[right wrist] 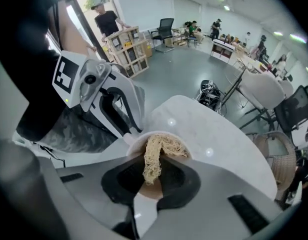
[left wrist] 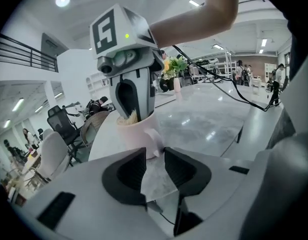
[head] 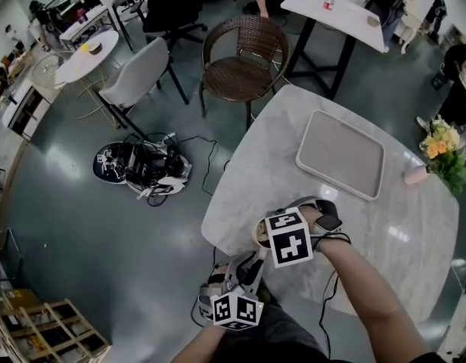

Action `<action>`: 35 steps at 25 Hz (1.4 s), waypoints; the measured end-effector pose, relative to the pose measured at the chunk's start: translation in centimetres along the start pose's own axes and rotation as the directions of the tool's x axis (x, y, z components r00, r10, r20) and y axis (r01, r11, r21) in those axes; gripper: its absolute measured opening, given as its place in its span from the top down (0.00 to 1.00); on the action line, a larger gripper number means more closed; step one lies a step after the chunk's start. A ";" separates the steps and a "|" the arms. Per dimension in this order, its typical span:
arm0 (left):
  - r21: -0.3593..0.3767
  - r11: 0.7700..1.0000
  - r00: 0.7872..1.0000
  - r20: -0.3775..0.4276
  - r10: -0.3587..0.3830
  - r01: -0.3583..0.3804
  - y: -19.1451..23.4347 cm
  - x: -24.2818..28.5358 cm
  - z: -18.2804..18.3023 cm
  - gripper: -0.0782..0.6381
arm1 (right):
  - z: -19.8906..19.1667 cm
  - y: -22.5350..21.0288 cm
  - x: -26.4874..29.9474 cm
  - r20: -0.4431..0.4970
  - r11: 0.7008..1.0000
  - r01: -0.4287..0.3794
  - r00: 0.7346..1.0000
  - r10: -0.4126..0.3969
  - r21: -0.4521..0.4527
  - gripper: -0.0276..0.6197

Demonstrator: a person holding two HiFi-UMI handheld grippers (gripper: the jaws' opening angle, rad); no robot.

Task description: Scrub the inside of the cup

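Observation:
A white cup (head: pixel 259 232) stands on the round marble table (head: pixel 384 233) close to its near edge. My left gripper (left wrist: pixel 154 165) comes in from off the table and is shut on the cup's handle (left wrist: pixel 154 138). From above, my right gripper (right wrist: pixel 150 176) points steeply down over the cup's mouth (right wrist: pixel 170 138). It is shut on a tan fibrous scrubber (right wrist: pixel 154 159) whose far end lies inside the cup. In the head view the right gripper's marker cube (head: pixel 288 237) hides most of the cup. The left gripper (head: pixel 250 262) sits just below it.
A grey tray (head: pixel 340 155) lies further back on the table, with flowers (head: pixel 443 144) at the right edge. On the floor are a wicker chair (head: pixel 244 59) beyond the table and a heap of cables (head: pixel 142 166) to the left. A cable trails from the right gripper (head: pixel 331 293).

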State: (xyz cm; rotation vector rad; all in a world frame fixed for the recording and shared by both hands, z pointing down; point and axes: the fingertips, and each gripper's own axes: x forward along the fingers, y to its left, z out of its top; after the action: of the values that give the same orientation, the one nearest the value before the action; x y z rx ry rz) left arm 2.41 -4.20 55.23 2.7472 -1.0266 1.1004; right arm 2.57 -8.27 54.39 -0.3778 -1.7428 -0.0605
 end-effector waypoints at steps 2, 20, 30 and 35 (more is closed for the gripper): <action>-0.015 1.000 1.000 -0.010 0.021 -0.022 1.0 -0.1 -0.5 0.72 | -0.3 0.1 -0.3 0.032 0.999 -0.011 0.999 0.010 0.048 0.86; -0.033 0.996 0.996 -0.018 0.086 -0.087 10.7 4.5 0.4 0.72 | 0.3 1.5 -3.3 0.206 0.982 -0.007 0.978 -0.033 0.190 0.86; -0.235 0.972 0.998 0.068 0.018 -0.001 9.7 1.7 -1.9 0.63 | -1.0 -0.1 -3.3 0.103 0.983 0.112 0.986 -0.128 0.147 0.86; -0.213 0.974 0.994 0.087 -0.062 0.079 5.3 0.4 -1.6 0.41 | -1.2 -0.4 -1.9 0.040 0.988 0.129 0.990 -0.132 0.080 0.86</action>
State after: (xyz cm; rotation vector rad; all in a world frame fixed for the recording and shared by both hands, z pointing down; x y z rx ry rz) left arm -1.40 -8.17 55.51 2.6492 -0.9836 0.8216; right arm 3.86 -9.36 52.84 -0.2090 -1.8074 -0.0787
